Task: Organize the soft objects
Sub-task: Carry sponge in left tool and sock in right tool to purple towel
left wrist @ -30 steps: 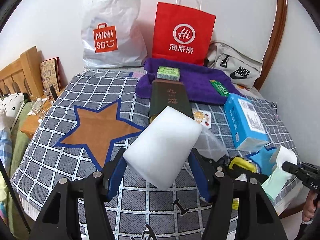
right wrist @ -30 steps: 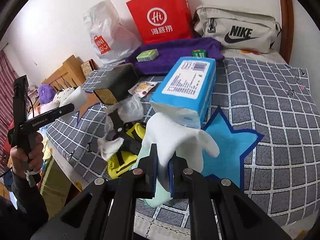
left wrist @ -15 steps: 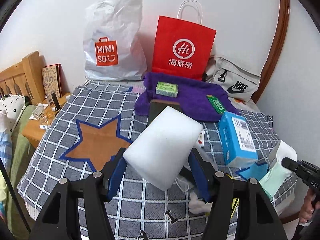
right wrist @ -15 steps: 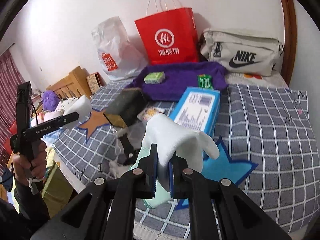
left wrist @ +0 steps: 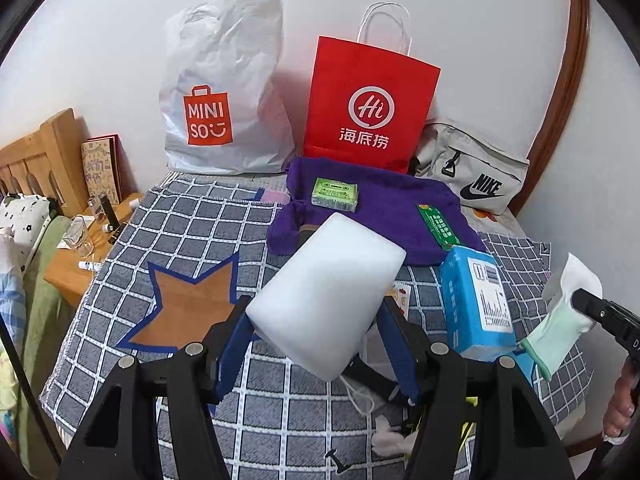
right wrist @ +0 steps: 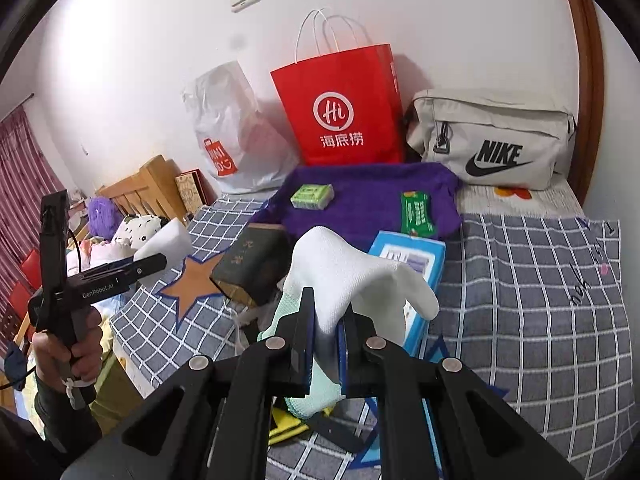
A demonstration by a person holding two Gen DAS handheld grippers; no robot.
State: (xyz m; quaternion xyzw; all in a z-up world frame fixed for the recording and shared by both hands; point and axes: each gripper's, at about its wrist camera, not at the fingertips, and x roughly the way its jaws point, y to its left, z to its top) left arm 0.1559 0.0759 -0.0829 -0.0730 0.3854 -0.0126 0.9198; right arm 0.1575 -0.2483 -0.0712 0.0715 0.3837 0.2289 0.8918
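Two soft things are held clear of the bed [left wrist: 256,240] at once, and each grip carries its own risk. The sponge [left wrist: 326,296], a white block, is clamped by the left claw [left wrist: 316,354] at its near end only; most of the block juts out beyond the fingers. A light squeeze on so springy a thing may let it pivot or pop out if the hand is swung. The glove [right wrist: 352,276] is pinched in the right claw [right wrist: 326,340], whose jaws are nearly closed on the thin fabric; the white fingers flop over the far side and the green cuff hangs down on the near side. The loose ends could be snagged on the tissue pack [right wrist: 416,276] just beyond, or on the dark box [right wrist: 252,268] to its left, and dragged out of the grip.

Clutter lies under both claws: yellow and black straps and bits of white fluff at the near edge of the bed, which may be caught or knocked to the floor. The red bag [left wrist: 370,106] and the white bag [left wrist: 222,92] stand at the far wall, behind the purple towel [left wrist: 384,208]; neither mouth is held open, so a drop there may miss or tip the bag. Which place is meant for the two things cannot be told.
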